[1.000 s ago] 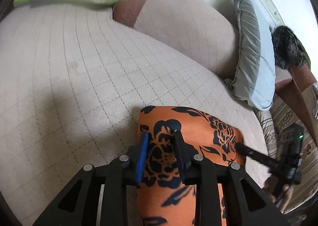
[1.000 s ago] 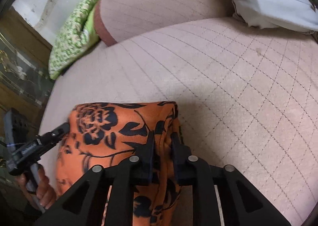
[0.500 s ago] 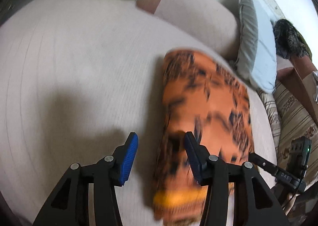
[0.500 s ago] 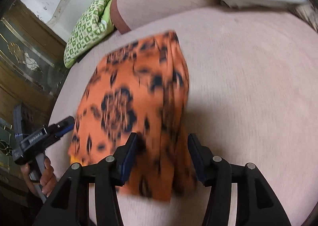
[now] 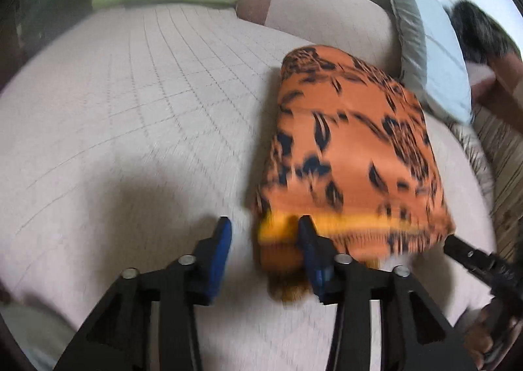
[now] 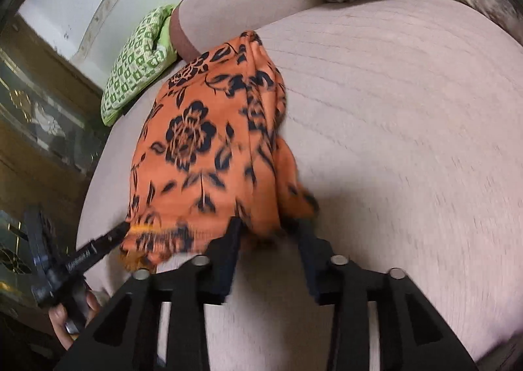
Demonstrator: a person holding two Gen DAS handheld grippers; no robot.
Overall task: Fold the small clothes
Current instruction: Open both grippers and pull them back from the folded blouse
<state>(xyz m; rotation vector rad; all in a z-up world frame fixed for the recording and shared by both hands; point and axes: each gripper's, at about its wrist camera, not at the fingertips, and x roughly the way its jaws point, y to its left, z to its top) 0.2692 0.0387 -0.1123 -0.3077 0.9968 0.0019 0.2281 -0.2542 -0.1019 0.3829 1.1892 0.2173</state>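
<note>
The orange floral garment point(image 5: 353, 149) lies folded on the quilted beige bed point(image 5: 137, 103), reaching from near the bed's front edge toward the bolster point(image 5: 327, 18) at its head. The left gripper point(image 5: 264, 233) is released: its jaws have just been narrowing slightly, and the blue pads stand apart at the garment's near left corner without pinching it. The right gripper point(image 6: 271, 233) is likewise released, jaws just narrowing, its fingers straddling the near right corner of the cloth without clamping it. A green patterned pillow point(image 6: 137, 64) lies at the bed's far corner.
</note>
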